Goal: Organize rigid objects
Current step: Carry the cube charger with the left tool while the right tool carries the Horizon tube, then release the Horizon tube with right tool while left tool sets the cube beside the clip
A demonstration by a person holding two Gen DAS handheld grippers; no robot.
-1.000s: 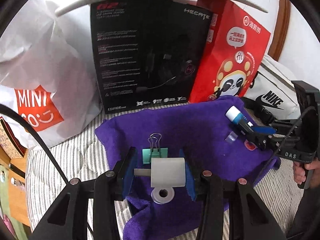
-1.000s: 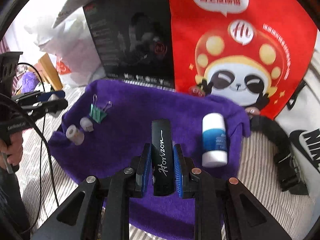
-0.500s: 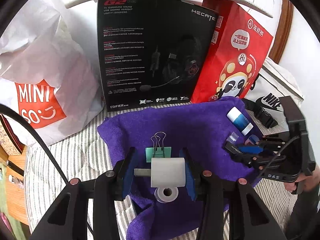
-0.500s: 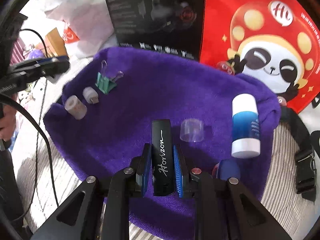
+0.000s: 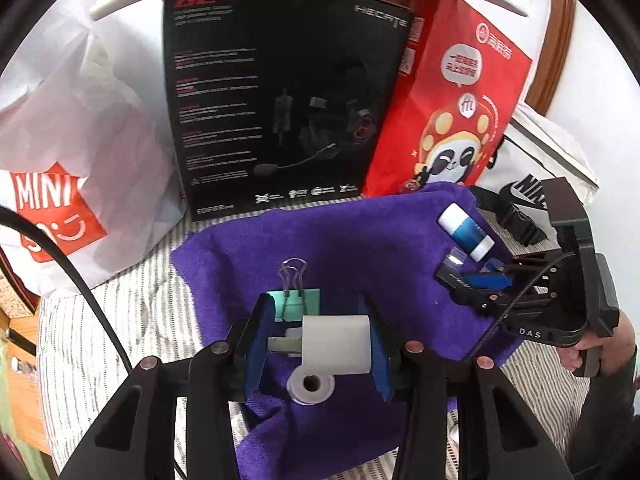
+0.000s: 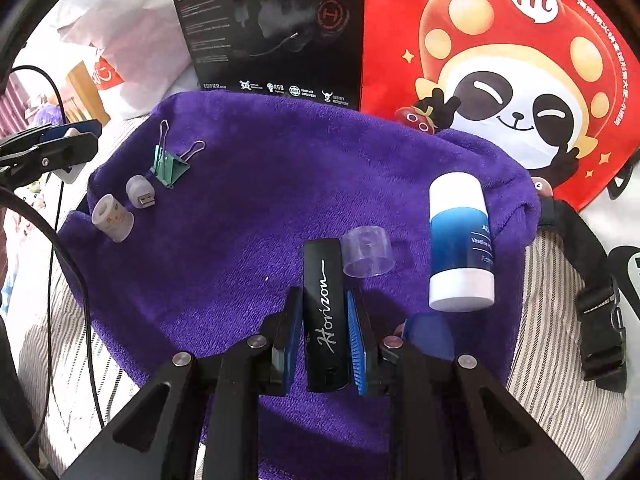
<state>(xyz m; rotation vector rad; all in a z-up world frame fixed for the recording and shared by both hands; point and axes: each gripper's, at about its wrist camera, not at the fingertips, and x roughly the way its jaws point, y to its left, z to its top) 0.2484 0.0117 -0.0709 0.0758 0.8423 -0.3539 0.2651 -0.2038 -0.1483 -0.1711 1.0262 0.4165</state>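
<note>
While the right tool (image 6: 323, 336) pinches a black "Horizon" case (image 6: 324, 316) low at centre frame, just above the purple towel (image 6: 256, 208), its tip sits beside a clear cap (image 6: 367, 251), which a careless set-down could knock rolling. The left tool (image 5: 316, 344) clamps a white cylinder (image 5: 335, 345) at lower centre.

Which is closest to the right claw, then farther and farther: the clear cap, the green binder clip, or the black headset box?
1. Clear cap, just beyond the right claw, slightly right.
2. Green binder clip, far left on the purple towel.
3. Black headset box, standing behind the towel.
</note>
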